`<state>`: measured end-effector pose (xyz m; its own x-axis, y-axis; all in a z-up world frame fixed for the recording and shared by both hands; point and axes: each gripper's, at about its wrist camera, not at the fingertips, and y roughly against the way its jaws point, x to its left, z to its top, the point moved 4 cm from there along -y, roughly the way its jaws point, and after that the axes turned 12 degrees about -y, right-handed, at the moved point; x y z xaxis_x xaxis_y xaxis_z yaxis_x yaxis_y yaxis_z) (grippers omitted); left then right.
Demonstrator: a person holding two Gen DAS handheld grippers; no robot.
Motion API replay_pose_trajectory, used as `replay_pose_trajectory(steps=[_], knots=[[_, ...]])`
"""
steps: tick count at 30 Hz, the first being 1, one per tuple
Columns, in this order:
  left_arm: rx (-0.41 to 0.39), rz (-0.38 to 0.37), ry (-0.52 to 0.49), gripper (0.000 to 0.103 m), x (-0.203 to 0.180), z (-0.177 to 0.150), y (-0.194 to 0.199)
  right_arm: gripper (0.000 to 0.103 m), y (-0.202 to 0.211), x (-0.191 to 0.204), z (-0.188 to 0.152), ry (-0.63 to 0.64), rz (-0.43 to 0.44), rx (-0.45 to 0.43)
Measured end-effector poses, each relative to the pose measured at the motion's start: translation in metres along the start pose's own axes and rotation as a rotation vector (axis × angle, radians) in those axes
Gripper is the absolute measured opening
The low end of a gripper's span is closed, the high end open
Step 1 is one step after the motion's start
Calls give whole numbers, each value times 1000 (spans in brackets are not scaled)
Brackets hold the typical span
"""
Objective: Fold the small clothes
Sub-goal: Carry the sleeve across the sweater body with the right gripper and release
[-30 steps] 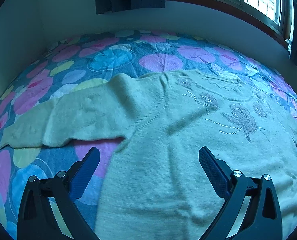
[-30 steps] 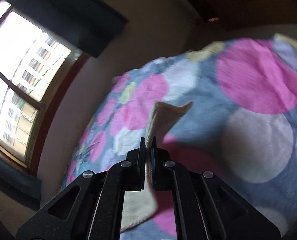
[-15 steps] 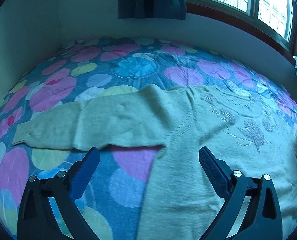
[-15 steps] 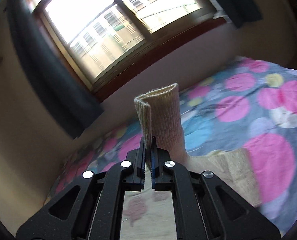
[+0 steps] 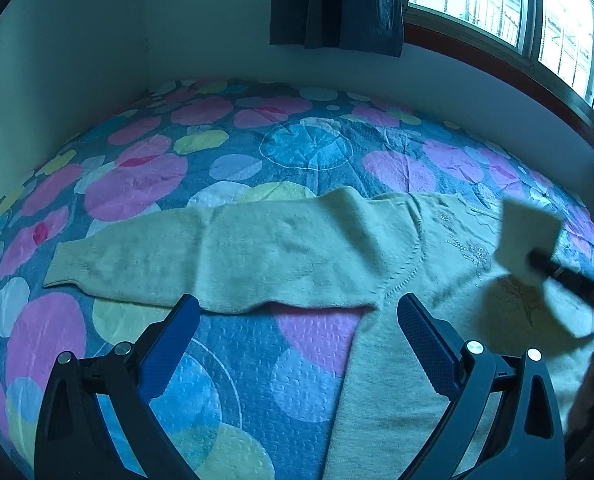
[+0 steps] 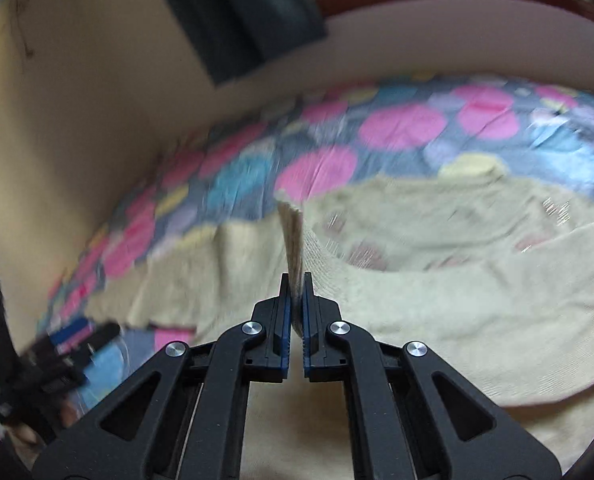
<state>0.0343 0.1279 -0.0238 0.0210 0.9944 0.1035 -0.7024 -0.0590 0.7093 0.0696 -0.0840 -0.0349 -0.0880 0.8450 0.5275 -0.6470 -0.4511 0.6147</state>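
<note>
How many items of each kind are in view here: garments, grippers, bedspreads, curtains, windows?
Garments: 1, the cream sweater, one sleeve cuff pinched in the right gripper
Grippers: 2, the right one and the open, empty left gripper
Bedspreads: 1, the spotted bedspread
Curtains: 1, the dark curtain
Windows: 1, the window
Total: 6

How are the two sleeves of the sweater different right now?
The left sleeve lies flat and stretched straight out on the bedspread; the right sleeve is lifted and drawn across the sweater's body. No gripper touches the left sleeve, and the left gripper above it is open; the right gripper is shut on the right sleeve's cuff. Both are the same pale cream knit.
</note>
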Motion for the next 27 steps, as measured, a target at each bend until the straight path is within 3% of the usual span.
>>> replay_pose_trajectory(steps=[6,21,27], knots=[[9,-3,-1,99,0,-2,-4,4,-26,6,-31,105,-41,81],[26,-16,-17,99,-9,-6,-9,4,-55,8,-65,231,-52,245],[27,-24,-32,99,-14,-8,-10,24,-55,9,-70,190,50,324]])
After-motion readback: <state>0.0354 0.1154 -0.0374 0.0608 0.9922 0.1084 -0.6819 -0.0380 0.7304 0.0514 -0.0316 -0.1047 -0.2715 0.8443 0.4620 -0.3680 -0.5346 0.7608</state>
